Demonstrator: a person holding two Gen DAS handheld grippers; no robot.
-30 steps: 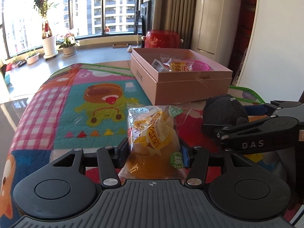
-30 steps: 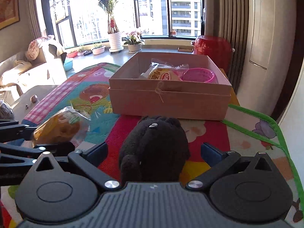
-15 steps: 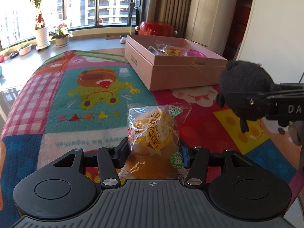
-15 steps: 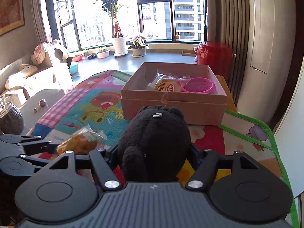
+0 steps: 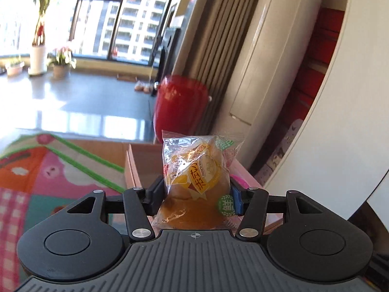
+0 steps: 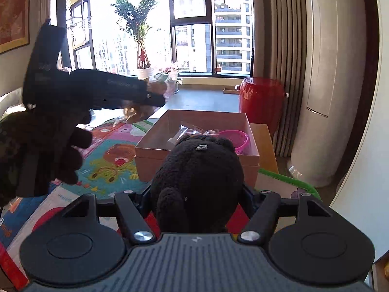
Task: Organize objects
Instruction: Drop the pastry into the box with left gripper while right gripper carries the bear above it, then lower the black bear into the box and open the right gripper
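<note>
Your left gripper (image 5: 196, 193), pinching the bread packet (image 5: 198, 182), has swung from the mat up to the cardboard box (image 6: 194, 143) mid-frame, while your right gripper (image 6: 195, 203) has clamped the black plush (image 6: 197, 182); both look ready for boxing.

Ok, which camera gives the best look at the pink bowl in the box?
The right wrist view: the pink bowl shows inside the cardboard box, partly behind the black plush toy. In the left wrist view only a pink sliver peeks beside the bread packet.
</note>
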